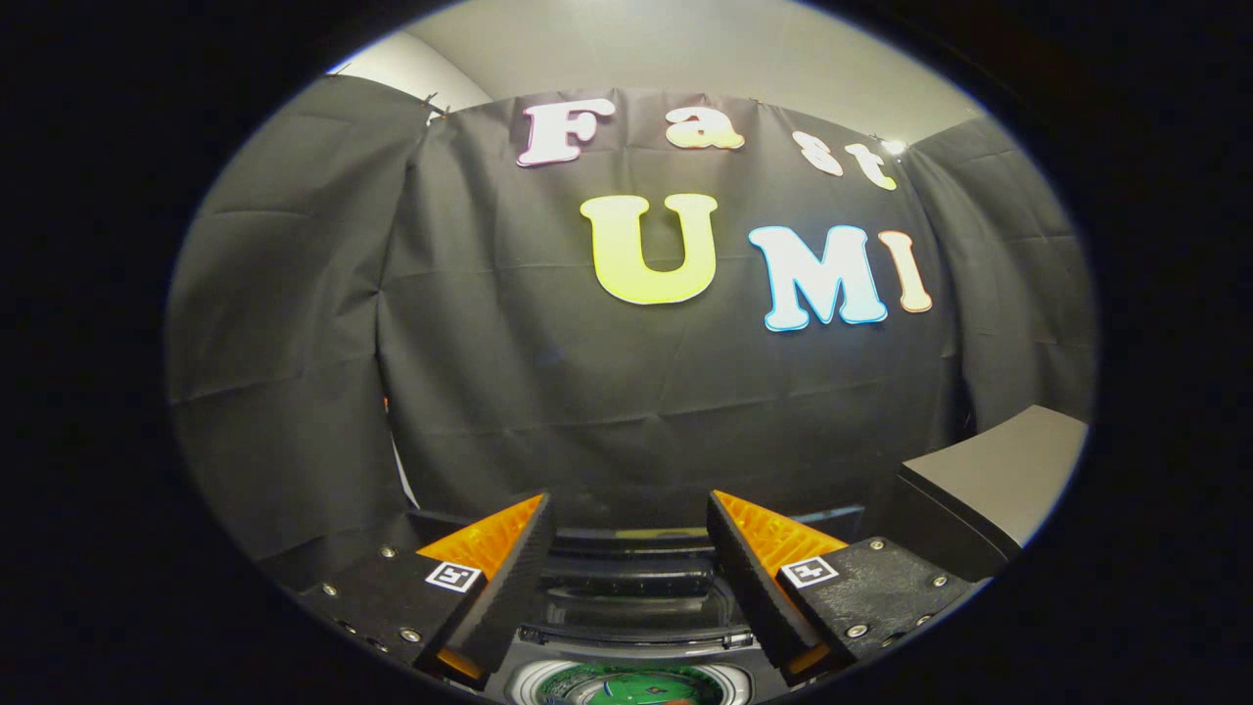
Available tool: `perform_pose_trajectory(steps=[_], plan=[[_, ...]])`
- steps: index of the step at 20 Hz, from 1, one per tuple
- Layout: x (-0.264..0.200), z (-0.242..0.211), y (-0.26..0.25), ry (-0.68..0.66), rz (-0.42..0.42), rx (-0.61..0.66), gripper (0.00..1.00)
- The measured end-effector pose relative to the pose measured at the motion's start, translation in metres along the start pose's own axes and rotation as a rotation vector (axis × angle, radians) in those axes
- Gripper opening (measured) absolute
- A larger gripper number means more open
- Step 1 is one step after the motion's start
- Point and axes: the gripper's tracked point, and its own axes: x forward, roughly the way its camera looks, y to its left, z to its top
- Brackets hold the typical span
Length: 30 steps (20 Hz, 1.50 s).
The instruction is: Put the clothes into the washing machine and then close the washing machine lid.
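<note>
The one handheld two-finger gripper point(626, 519) has its two fingers spread wide apart with nothing between them, held above a single dark top-loading washing machine point(631, 578) whose raised dark-tinted lid point(626, 612) shows in the gap. Below the fingers the round pale-rimmed drum opening point(626, 681) holds one green patterned piece of clothing point(612, 685) (partly cut off). One dark grey box-shaped object point(989, 480) stands beside the machine.
</note>
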Motion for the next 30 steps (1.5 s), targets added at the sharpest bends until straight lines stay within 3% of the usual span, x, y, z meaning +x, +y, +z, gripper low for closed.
perform_pose_trajectory(steps=[10,12,24,27,30], plan=[[0.057,-0.036,-0.011,0.167,-0.074,0.034,0.96],[0.059,-0.040,-0.013,0.169,-0.095,-0.010,0.95],[0.032,-0.037,-0.009,0.048,-0.081,-0.032,0.96],[-0.010,-0.050,-0.003,0.017,-0.075,-0.037,0.96],[-0.024,-0.055,-0.002,-0.003,-0.072,-0.041,0.95]])
